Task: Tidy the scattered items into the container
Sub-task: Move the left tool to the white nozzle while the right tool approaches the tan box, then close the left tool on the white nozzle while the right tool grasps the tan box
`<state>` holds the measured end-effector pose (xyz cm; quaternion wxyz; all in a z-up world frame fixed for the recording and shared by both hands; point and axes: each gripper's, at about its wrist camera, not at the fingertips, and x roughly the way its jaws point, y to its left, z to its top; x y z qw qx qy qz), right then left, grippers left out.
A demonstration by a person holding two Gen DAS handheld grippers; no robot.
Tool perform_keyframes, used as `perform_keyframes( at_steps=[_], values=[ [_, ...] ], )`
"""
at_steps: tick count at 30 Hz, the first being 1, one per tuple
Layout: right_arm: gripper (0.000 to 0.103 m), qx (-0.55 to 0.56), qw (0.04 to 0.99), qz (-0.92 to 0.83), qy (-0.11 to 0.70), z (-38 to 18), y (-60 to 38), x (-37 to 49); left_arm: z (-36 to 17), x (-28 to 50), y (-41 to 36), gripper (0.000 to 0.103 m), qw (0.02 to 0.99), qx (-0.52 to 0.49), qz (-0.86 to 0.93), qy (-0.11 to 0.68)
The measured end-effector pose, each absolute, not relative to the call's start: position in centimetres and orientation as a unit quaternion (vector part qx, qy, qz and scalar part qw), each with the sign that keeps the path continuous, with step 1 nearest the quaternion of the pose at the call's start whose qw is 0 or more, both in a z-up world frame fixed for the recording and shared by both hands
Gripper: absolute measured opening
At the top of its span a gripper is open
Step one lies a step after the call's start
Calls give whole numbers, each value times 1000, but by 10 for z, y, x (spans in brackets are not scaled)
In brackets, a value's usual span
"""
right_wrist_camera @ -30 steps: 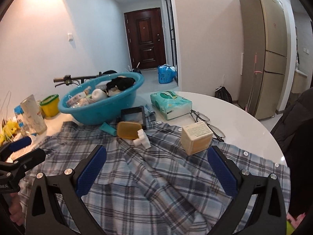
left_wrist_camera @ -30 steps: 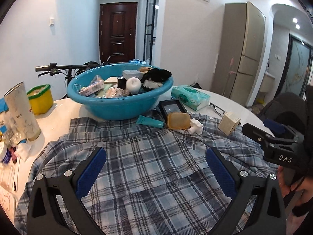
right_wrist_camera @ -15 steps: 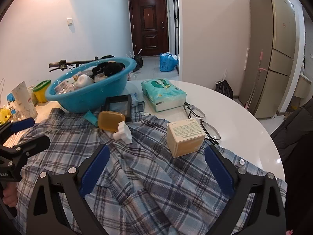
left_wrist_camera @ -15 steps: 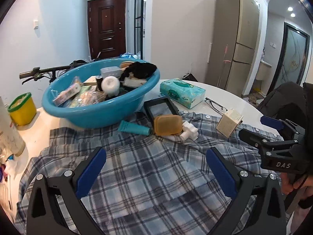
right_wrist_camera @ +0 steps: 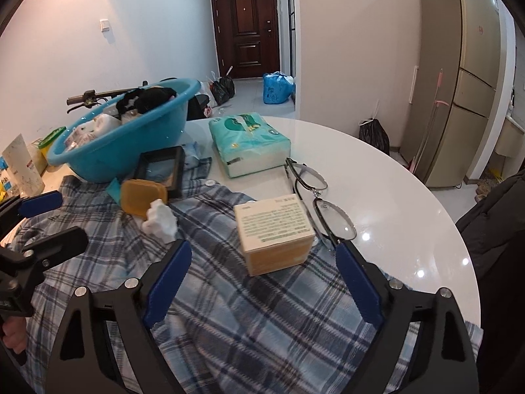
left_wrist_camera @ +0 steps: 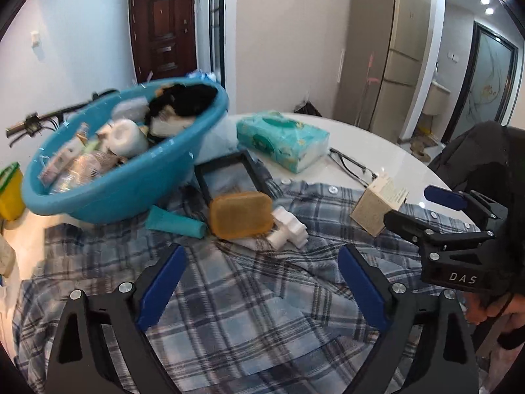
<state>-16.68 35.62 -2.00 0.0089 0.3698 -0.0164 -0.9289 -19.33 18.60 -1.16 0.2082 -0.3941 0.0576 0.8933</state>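
While both claws narrowed on nothing, the small box (right_wrist_camera: 275, 233) lay just ahead of the right gripper (right_wrist_camera: 264, 277); the left gripper (left_wrist_camera: 261, 282) faced the amber case (left_wrist_camera: 241, 214).

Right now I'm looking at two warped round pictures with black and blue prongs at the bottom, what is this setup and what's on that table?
No robot here: a person holds a two-finger grabber in each hand, with a wide-angle camera on each looking along its fingers. One picture is from the left gripper, the other from the right gripper; each also catches the other at its edge. Both sets of jaws are closing, with nothing held between them.

A plaid shirt is spread on the white round table. On it lie an orange soap case, a white crumpled piece, a teal tube and a small carton. Nearby are a tissue pack, glasses, a black frame and the half-full blue basin.
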Motion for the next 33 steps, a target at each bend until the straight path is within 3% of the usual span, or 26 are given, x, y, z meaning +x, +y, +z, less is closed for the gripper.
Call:
perform_keyframes(
  at_steps=[4,6,12,20,21,23,24,28,33],
  values=[
    [89,373,5,-928,-12,-24,362,-174,-18,-199,203,95,208,-396,891,79],
    [89,374,4,-927,-11,-25,365,-177,-24,-205,208,85,198,-406,888,86],
    [89,386,6,-923,1,-32,366,-186,-40,-228,216,74,166,-436,881,83],
    [89,397,6,-918,0,-39,365,-192,-54,-246,217,72,188,-471,861,38],
    [89,398,7,-917,-1,-39,365,-193,-56,-248,217,58,186,-474,860,35],
    [89,400,11,-917,-4,-39,365,-194,-60,-251,218,40,184,-487,853,32],
    [89,402,11,-916,-2,-39,364,-195,-61,-252,216,40,185,-491,851,26],
    [60,403,5,-915,5,-38,363,-194,-53,-247,206,40,190,-479,857,19],
    [54,398,2,-917,-16,-33,367,-189,-37,-237,197,40,192,-447,873,36]
  ],
)
